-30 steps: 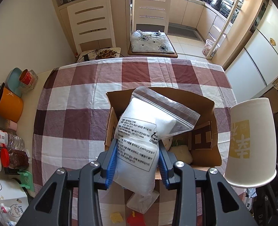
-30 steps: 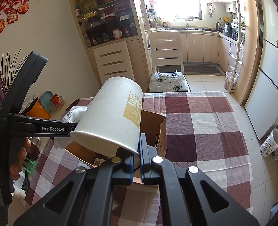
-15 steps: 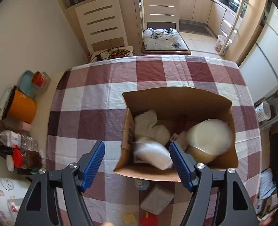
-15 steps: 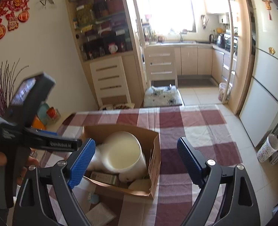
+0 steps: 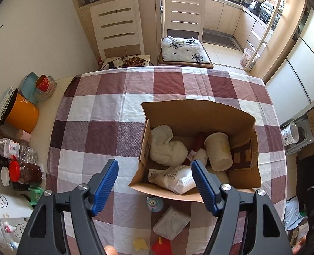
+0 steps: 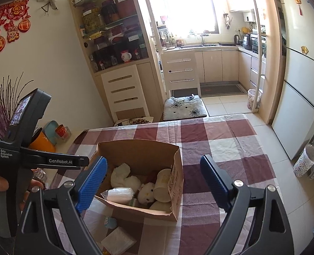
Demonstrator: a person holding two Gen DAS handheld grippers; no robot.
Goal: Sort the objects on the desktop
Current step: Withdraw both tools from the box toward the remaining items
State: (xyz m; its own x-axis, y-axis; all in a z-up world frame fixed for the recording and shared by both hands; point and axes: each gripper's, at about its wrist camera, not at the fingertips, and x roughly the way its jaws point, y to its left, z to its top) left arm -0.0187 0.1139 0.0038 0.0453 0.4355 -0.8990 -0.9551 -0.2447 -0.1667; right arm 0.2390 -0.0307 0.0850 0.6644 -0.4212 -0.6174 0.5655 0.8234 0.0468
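In the left wrist view the left gripper [image 5: 154,180] hangs released and empty at lower centre above the cardboard box [image 5: 199,110], where the zip bag [image 5: 176,178] and paper cup [image 5: 218,150] lie, while in the right wrist view the right gripper [image 6: 153,182], also spread and empty, frames that box [image 6: 139,148] at lower centre.

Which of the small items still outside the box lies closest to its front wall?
The blue round toy, just below the cardboard box; the white packet, yellow piece and red piece lie nearer the camera.
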